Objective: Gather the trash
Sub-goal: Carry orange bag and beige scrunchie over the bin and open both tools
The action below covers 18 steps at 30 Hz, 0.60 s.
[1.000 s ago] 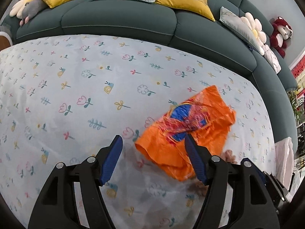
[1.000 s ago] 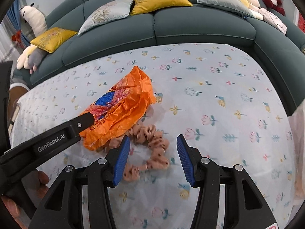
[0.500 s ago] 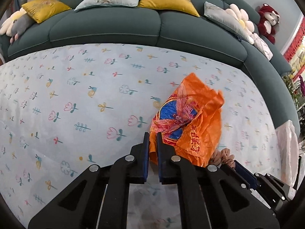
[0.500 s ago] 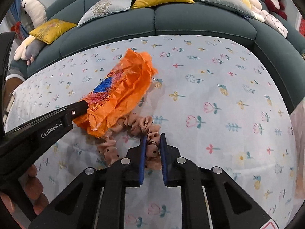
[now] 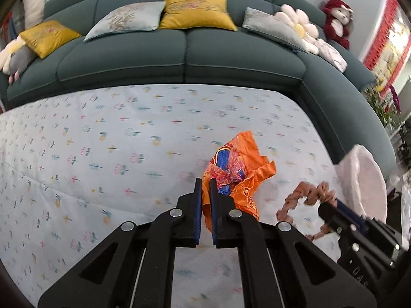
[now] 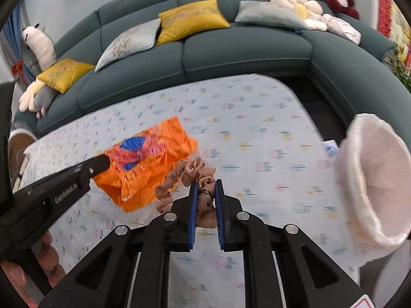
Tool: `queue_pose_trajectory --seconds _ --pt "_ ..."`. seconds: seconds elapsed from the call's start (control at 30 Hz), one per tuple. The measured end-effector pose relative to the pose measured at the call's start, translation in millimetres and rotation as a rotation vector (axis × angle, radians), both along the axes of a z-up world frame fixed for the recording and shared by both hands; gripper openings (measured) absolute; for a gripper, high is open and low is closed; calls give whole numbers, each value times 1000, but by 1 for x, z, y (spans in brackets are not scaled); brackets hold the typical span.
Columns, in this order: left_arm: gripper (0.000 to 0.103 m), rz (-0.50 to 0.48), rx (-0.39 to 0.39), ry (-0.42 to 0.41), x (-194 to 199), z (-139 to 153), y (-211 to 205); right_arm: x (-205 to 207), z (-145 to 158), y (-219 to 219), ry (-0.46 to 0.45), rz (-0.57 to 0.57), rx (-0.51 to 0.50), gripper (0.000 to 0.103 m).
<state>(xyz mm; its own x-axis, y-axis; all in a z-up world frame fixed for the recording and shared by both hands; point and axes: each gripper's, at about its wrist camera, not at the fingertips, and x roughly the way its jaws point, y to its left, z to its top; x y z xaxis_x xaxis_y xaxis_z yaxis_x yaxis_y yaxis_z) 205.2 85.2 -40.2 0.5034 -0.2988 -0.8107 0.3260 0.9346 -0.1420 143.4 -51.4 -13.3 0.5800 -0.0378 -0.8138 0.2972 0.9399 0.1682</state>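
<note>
Left wrist view first: my left tongs (image 5: 204, 187) are clenched on the near edge of the orange plastic bag (image 5: 239, 172), which is crumpled and lifted off the cloth, its far corner hanging free. To the right in the same view my right tongs (image 5: 334, 205) grip the tan ruffled scrunchie (image 5: 305, 197); the two loads hang near each other but apart.

From the right wrist view, my right tongs (image 6: 205, 192) are pinched on that scrunchie (image 6: 190, 177), whose loop dangles to the left and brushes the lower corner of the bag (image 6: 151, 164). The left tongs (image 6: 102, 163) reach in from the left with my hand (image 6: 48, 259) behind them.

Just right of the scrunchie stands a pale pink bin (image 6: 372, 179) lined with white, its mouth tilted toward me, at the right edge of the counter. Between the tongs and its rim I see only bare cloth. A small blue-and-white scrap (image 6: 330, 148) lies at the counter's edge beside the bin.

The counter (image 5: 102, 154) wears a light blue cloth printed with small flowers, and its whole left half lies open. Past its far edge curves a dark teal sofa (image 5: 179, 56), wrapping round the right side, with yellow cushions (image 5: 195, 12), grey cushions, a daisy pillow (image 5: 298, 28) and a red plush toy (image 5: 336, 20).
</note>
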Motion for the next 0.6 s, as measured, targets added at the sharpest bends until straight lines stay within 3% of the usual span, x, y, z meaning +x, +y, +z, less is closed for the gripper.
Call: queue_pose_trajectory --seconds 0.6 --pt "5 -270 42 -75 -103 53 -155 -120 36 -145 -86 -247 18 13"
